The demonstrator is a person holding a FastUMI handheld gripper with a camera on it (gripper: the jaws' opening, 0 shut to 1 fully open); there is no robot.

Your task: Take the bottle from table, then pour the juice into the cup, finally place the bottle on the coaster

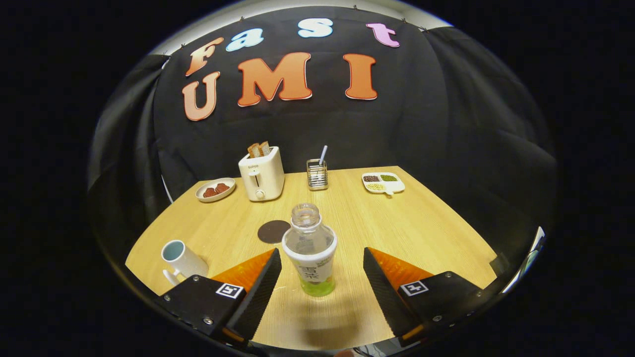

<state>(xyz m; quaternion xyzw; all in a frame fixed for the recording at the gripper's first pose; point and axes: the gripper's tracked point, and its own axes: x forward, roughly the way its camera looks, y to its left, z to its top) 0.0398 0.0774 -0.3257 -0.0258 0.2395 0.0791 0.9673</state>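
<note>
Bottle (310,253) between spread tongs (322,260)

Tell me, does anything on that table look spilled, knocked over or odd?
Nothing stands out. The bottle stands upright and uncapped between the open gripper's fingers, untouched, with a little green juice at the bottom. The cup, coaster, toaster and dishes sit upright and tidy on the table; no spills.

I count one bottle (309,250) between my gripper (322,258) fingers, spread wide and clear of it, one coaster (273,231) just beyond, one cup (182,260), one toaster (261,173), one plate (215,189), one divided dish (383,183) and one rack (317,174).
</note>
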